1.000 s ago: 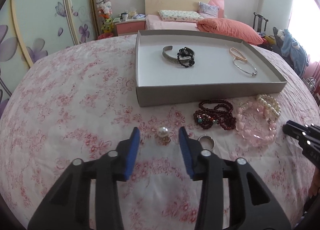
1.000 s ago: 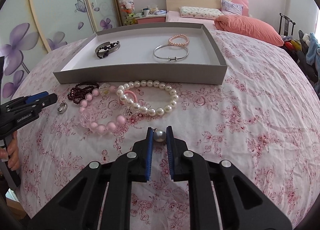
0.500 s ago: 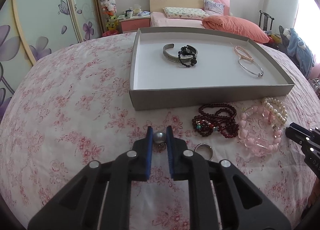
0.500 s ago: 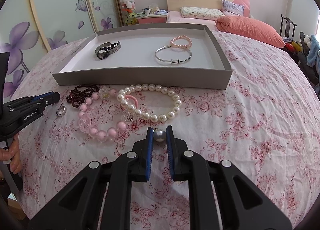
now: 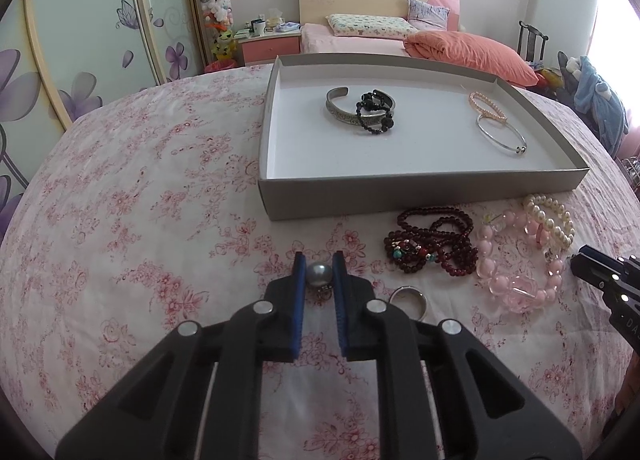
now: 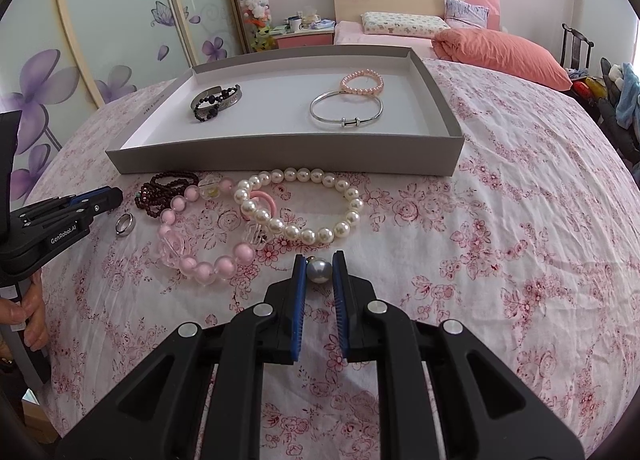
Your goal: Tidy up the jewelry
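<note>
Left gripper (image 5: 318, 269): blue pads (image 5: 299, 276) pressed from both sides on a grey pearl earring (image 5: 319, 275), in front of the grey tray (image 5: 420, 192) and toward its left corner. Small metal fitting of this earring under the pearl, pointing down and back toward the camera, so long axis about along the fingers. Whether resting on the floral cloth (image 5: 140, 220) or held just above it, cannot tell.

Right gripper (image 6: 319, 266): closed the same way on a second grey pearl earring (image 6: 319, 272), in front of the tray's middle, just beside the near edge of the white pearl bracelet (image 6: 304, 204). Here only a bit of metal visible at the pearl's upper left, pointing away from the camera.

Inside the tray, on the left: engraved silver cuff (image 5: 340, 108) with a black bead bracelet (image 5: 374, 116) lying partly across it. On the right: small pink bead bracelet (image 5: 486, 106) touching a thin silver bangle (image 5: 500, 132).

In front of the tray, on the cloth, from left to right: dark red bead string (image 5: 432, 244), pink crystal bracelet (image 5: 516, 276), then the white pearl bracelet, all overlapping or touching. Silver ring (image 5: 408, 300) alone, nearer than the dark red beads and just beside the left gripper's right finger.
</note>
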{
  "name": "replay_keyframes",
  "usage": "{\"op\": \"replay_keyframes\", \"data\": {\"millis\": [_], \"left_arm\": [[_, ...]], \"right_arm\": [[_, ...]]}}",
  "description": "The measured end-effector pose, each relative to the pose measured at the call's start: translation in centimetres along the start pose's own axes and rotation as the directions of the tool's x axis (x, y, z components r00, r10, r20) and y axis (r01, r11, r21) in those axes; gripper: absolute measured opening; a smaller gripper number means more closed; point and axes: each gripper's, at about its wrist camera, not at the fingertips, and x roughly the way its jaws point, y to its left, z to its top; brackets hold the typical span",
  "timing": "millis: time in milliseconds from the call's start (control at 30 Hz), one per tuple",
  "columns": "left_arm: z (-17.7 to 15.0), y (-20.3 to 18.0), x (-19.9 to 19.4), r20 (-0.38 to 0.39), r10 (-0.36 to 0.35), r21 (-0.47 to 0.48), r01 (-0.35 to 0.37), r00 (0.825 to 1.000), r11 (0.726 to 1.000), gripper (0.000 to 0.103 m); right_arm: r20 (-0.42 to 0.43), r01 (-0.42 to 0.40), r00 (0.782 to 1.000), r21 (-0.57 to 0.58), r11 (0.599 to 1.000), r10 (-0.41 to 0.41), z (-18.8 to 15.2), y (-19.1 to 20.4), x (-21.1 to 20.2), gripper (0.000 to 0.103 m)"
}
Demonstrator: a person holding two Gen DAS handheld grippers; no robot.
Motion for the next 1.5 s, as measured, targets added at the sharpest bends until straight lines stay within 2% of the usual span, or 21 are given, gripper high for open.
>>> {"op": "replay_keyframes", "data": {"millis": [433, 633, 767, 967, 1200, 1367, 1500], "left_arm": [[-0.1, 0.2, -0.2, 0.006, -0.014, -0.011, 0.014, 1.0, 1.0, 0.014], [-0.8, 0.6, -2.1, 0.048, -0.033, -0.02, 0.034, 0.998, 0.999, 0.014], [-1.1, 0.0, -4.3, 0.112, -0.053, -0.019, 0.055, 0.992, 0.998, 0.014], [-1.5, -1.4, -7.9, 0.239, -0.064, -0.008, 0.068, 0.969, 0.998, 0.014], [-2.3, -2.7, -11.7, 0.371, -0.061, 0.015, 0.06, 0.927, 0.998, 0.014], [-2.4, -3.4, -13.5, 0.431, -0.067, 0.024, 0.063, 0.9, 0.998, 0.014], [-2.1, -3.7, -14.1, 0.452, -0.067, 0.018, 0.066, 0.89, 0.998, 0.014]], "right_arm": [[0.012, -0.004, 1.0, 0.025, 1.0, 0.003, -0.1, -0.4, -0.3, 0.014], [0.102, 0.017, 0.995, 0.031, 0.999, -0.02, -0.3, 0.0, -2.7, 0.014], [0.196, 0.027, 0.98, 0.032, 0.999, -0.032, 0.2, 0.8, -5.0, 0.014], [0.348, 0.036, 0.936, 0.026, 0.999, -0.043, 0.6, 2.3, -8.6, 0.014], [0.509, 0.074, 0.858, 0.007, 0.997, -0.067, 0.3, 3.8, -12.2, 0.014], [0.579, 0.11, 0.811, -0.014, 0.994, -0.082, 0.1, 4.6, -13.6, 0.014], [0.606, 0.121, 0.79, -0.008, 0.993, -0.091, 0.3, 4.6, -13.9, 0.014]]}}
